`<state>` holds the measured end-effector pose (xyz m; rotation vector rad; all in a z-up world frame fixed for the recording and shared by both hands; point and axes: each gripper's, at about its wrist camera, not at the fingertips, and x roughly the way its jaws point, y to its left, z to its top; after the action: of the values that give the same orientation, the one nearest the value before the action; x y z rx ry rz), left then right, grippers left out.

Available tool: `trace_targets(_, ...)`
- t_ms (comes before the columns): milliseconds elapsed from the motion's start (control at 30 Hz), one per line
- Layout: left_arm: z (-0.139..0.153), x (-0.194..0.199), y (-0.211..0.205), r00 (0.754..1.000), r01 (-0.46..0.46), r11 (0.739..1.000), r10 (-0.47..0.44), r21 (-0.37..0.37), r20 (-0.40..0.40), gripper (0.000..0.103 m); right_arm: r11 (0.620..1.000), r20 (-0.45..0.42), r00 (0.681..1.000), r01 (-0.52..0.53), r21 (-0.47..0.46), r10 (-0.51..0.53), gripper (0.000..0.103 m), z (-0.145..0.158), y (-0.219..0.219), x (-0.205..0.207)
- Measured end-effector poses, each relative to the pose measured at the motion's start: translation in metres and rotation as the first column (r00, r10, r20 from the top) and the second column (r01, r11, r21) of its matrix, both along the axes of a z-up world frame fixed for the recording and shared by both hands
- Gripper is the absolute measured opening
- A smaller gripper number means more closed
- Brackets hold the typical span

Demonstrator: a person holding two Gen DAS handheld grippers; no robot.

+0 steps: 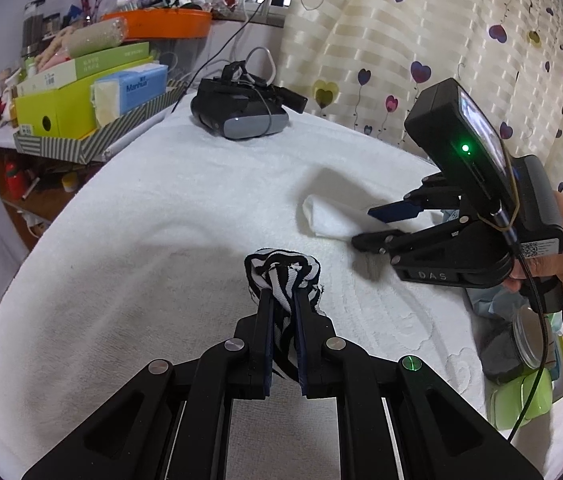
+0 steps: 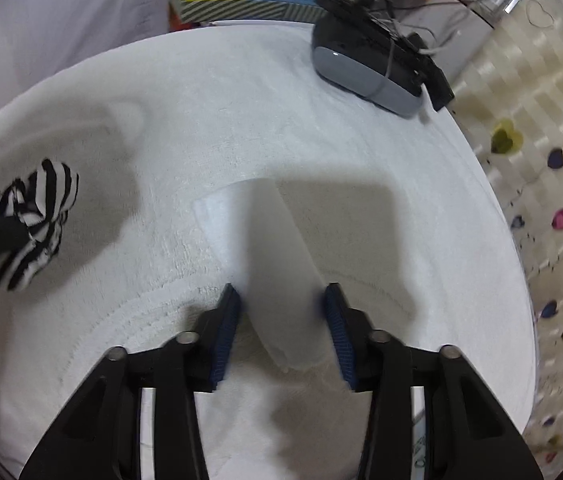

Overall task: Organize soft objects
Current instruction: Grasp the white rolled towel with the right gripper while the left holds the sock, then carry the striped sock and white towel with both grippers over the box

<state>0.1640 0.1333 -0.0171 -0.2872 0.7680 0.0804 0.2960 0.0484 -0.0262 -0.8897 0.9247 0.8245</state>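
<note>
A black-and-white striped sock (image 1: pixel 281 264) is bunched on the white towel (image 1: pixel 161 220), and my left gripper (image 1: pixel 283 292) is shut on it. The right wrist view has the same striped sock (image 2: pixel 37 216) and left gripper (image 2: pixel 9 218) at its left edge. A white sock (image 2: pixel 265 232) lies flat on the towel (image 2: pixel 121 320) between the fingers of my right gripper (image 2: pixel 281 288). Its blue pads (image 2: pixel 227 320) sit at the sock's two edges, and the fabric does not look squeezed. In the left wrist view, the right gripper (image 1: pixel 361 227) straddles the white sock (image 1: pixel 329 216), with a hand behind it.
A dark headset (image 1: pixel 241 116) with cables sits at the towel's far edge. A striped tray (image 1: pixel 81 144) of boxes stands far left on a cluttered shelf. A glass jar (image 1: pixel 521 344) and green items lie off the towel's right edge. A heart-patterned curtain (image 1: pixel 421 40) hangs behind.
</note>
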Motion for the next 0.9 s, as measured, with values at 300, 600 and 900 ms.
trace_targets(300,0.004,-0.002,-0.003,1.000,-0.003,1.000,0.003,0.013,0.013,0.009,0.991,-0.021,0.997,0.075,0.115,-0.073,0.020,0.028,-0.019,-0.024)
trace_targets(600,0.025,-0.017,-0.017,0.998,0.001,1.000,-0.003,0.030,0.060,0.009,0.942,-0.051,0.986,0.169,0.290,-0.161,0.020,0.077,-0.057,-0.068)
trace_targets(900,0.052,-0.045,-0.048,0.991,0.049,0.998,-0.053,0.032,0.125,0.009,0.843,-0.075,0.962,0.265,0.468,-0.261,0.020,0.103,-0.112,-0.125)
